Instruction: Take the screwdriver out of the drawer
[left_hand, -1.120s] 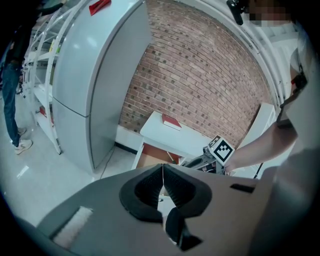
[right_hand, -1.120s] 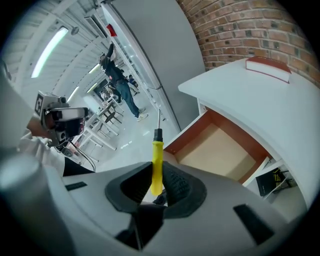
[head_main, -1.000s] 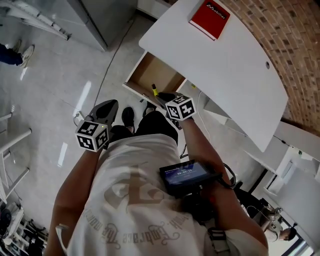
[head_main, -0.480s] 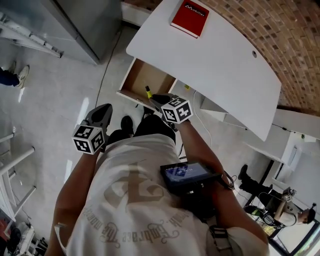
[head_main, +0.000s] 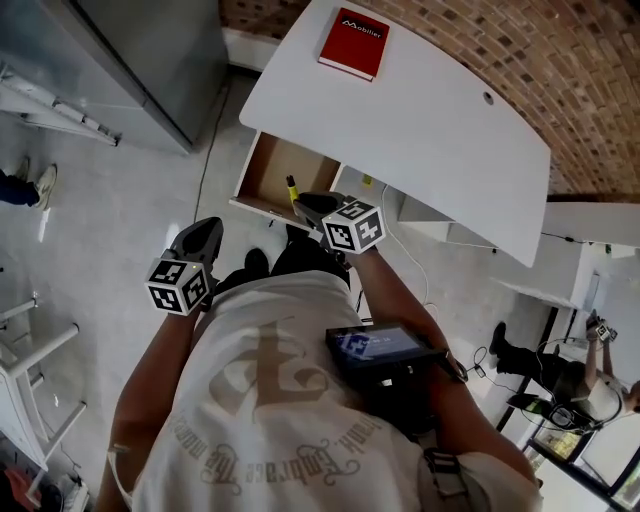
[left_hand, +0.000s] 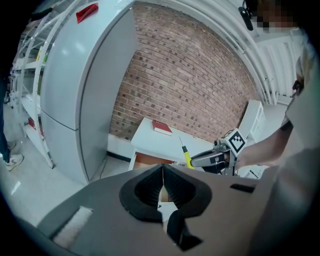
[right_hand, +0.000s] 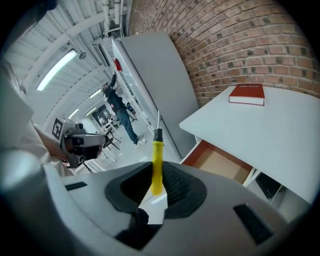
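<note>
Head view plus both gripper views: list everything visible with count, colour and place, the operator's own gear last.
white curved desk: one, against the red brick wall.
red hardcover book: one, on the desk's far end.
open wooden drawer: one, tan, under the desk.
tall grey cabinet: one, left of the desk.
yellow-handled screwdriver: one, held upright near the drawer.
black screen device: one, on the person's chest.
left tongs: grey, shut, empty.
right tongs: grey, shut on the screwdriver.

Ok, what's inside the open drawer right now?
Only bare wood shows in the drawer; the screwdriver is out, clamped in the right gripper. The drawer's back part is hidden under the table.
</note>
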